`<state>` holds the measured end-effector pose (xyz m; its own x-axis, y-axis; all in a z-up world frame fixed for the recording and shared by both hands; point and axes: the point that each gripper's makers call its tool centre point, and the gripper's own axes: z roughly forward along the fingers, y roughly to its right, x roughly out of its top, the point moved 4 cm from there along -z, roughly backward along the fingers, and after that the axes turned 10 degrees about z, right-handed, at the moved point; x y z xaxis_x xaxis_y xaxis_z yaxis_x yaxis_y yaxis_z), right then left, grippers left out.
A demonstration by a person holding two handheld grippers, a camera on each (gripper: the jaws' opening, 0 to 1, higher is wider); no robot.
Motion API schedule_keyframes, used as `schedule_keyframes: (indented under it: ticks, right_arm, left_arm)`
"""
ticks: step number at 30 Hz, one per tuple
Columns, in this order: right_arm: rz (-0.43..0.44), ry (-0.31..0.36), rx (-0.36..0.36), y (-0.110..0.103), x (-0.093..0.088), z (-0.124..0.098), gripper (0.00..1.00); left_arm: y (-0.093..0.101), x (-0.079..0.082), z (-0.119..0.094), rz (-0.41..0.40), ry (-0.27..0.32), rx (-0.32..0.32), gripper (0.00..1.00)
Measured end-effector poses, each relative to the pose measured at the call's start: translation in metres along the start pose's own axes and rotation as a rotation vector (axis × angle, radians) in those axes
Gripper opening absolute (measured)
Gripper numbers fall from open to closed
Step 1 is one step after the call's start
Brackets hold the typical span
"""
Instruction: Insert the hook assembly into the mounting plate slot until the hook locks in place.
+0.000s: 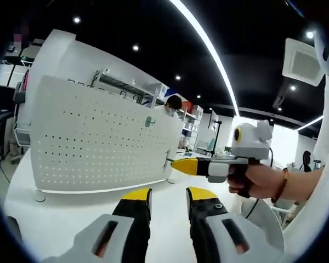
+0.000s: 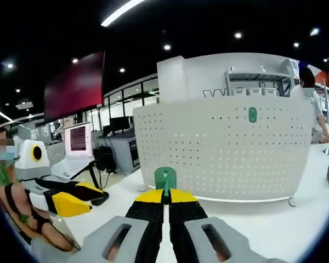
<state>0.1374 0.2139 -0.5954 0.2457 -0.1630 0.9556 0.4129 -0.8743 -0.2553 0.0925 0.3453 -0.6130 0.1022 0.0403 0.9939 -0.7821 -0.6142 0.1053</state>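
Right gripper (image 2: 165, 198) is clamped on the green hook (image 2: 165, 179), held up well short of the white pegboard (image 2: 225, 148) standing on the table (image 2: 263, 224). Left gripper (image 1: 169, 198) hangs with jaws apart, holding nothing. The risk, I'd say: that thin pinch lets the hook twist, so it meets the slot crooked and jams, or shoves the unbraced board back.

Hook assembly and perforated mounting plate.
You are looking at a small green hook assembly (image 2: 165, 179), standing upright and pinched at its lower edge, well short of the white perforated mounting plate (image 2: 225, 148), which is standing upright on the white tabletop with another green hook (image 2: 253, 114) sitting near its upper edge.
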Motion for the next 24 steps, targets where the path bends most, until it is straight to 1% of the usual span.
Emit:
schedule_keyframes:
  ticks: [3, 5, 7, 9, 11, 18, 19, 21, 24]
  right_arm:
    - [0.011, 0.018, -0.001, 0.004, 0.009, 0.003, 0.01]
    - [-0.014, 0.019, -0.022, 0.009, 0.013, 0.006, 0.01]
    - [0.001, 0.025, -0.021, 0.012, 0.016, 0.008, 0.01]
    - [0.001, 0.036, -0.036, 0.015, 0.022, 0.008, 0.01]
    - [-0.013, 0.042, -0.041, 0.017, 0.027, 0.011, 0.01]
    - [-0.006, 0.059, -0.081, 0.029, 0.04, 0.02, 0.01]
    - [-0.007, 0.061, -0.086, 0.03, 0.041, 0.021, 0.01]
    - [-0.004, 0.07, -0.097, 0.033, 0.045, 0.023, 0.01]
    - [-0.001, 0.078, -0.115, 0.038, 0.048, 0.025, 0.01]
  left_arm:
    - [0.001, 0.001, 0.001, 0.011, -0.001, -0.004, 0.29]
    - [0.003, 0.003, 0.002, 0.016, 0.003, -0.012, 0.31]
    - [0.005, 0.003, 0.003, 0.014, 0.002, -0.024, 0.33]
    - [0.006, 0.003, 0.002, 0.02, 0.002, -0.033, 0.34]
    - [0.005, 0.002, 0.001, 0.021, -0.001, -0.033, 0.36]
    - [0.002, 0.0, -0.002, 0.011, 0.004, -0.047, 0.41]
    - [0.001, 0.001, -0.002, 0.007, 0.011, -0.048, 0.42]
    - [0.0, 0.006, -0.002, 0.027, 0.038, -0.043, 0.44]
    - [-0.001, 0.008, -0.002, 0.028, 0.037, -0.057, 0.49]
